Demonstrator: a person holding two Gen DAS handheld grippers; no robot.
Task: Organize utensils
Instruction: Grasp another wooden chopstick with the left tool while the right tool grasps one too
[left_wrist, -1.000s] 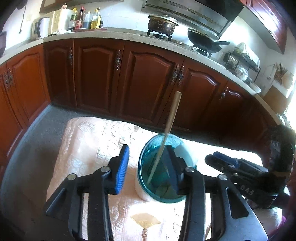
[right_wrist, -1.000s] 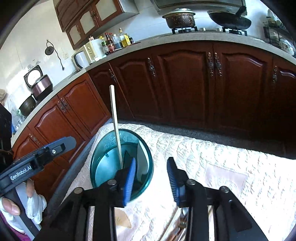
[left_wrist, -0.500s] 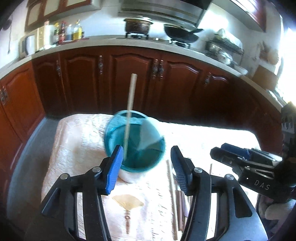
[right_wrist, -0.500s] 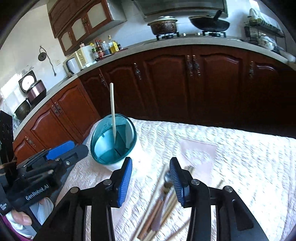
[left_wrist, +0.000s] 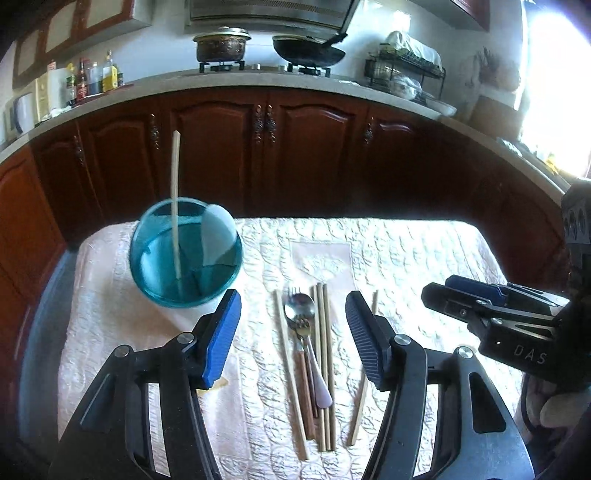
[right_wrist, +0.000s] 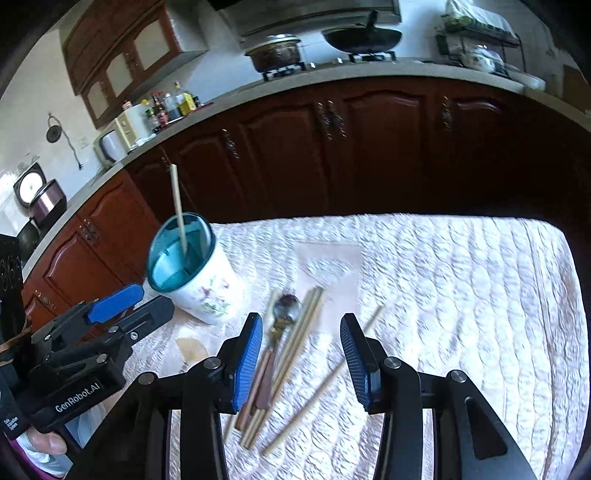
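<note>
A white holder with a teal rim (left_wrist: 184, 254) (right_wrist: 192, 273) stands at the table's left with one chopstick (left_wrist: 174, 199) (right_wrist: 178, 206) upright in it. A spoon (left_wrist: 303, 314) (right_wrist: 286, 310), a fork (left_wrist: 295, 325) and several chopsticks (left_wrist: 323, 362) (right_wrist: 295, 350) lie in a bunch on the cloth; one chopstick (left_wrist: 364, 373) (right_wrist: 328, 376) lies apart to the right. My left gripper (left_wrist: 291, 332) (right_wrist: 110, 314) is open and empty above the bunch. My right gripper (right_wrist: 301, 354) (left_wrist: 461, 295) is open and empty, also above it.
The table wears a pale quilted cloth (left_wrist: 406, 258) (right_wrist: 461, 277). Dark wooden cabinets (left_wrist: 295, 147) run behind it under a counter with a pot (left_wrist: 221, 46) and a wok (left_wrist: 306, 48).
Both grippers have pulled back and up from the holder toward the table's middle. The chopstick stays upright in the holder. The lying utensils have come into view.
</note>
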